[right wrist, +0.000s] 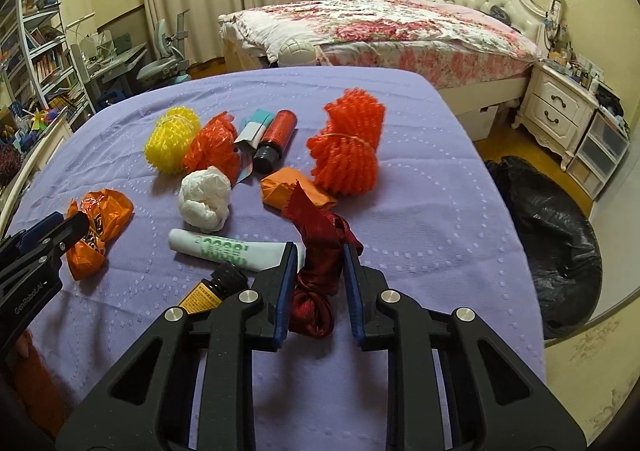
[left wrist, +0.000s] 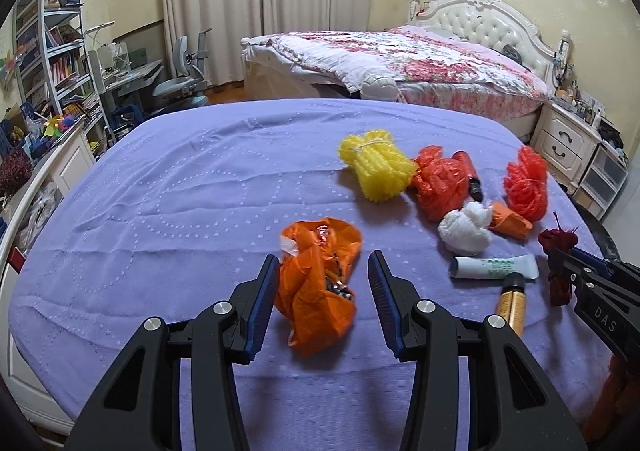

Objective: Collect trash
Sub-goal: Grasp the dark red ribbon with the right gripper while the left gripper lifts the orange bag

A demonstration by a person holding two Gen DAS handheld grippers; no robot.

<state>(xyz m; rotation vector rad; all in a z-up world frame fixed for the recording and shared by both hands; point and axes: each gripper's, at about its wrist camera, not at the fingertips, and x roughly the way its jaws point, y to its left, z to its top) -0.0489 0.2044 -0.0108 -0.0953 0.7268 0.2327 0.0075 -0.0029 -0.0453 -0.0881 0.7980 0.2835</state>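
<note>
Right gripper [right wrist: 316, 283]: your jaws pinch dark red ribbon bundle [right wrist: 316, 271] mid-length; loose tail pokes out past fingertips. Judge grip secure; lift straight up so the tail clears orange paper wad [right wrist: 294, 189] beyond tips.

Toothpaste tube [right wrist: 232, 249] and gold bottle [right wrist: 208, 291] lie just left of your left finger; avoid dragging them.

Black trash bag [right wrist: 548, 235] on floor, well right of fingers.

Left gripper [left wrist: 324, 287]: jaws spread, straddling orange plastic bag [left wrist: 320, 283]; left pad seems touching, right pad clear.
</note>
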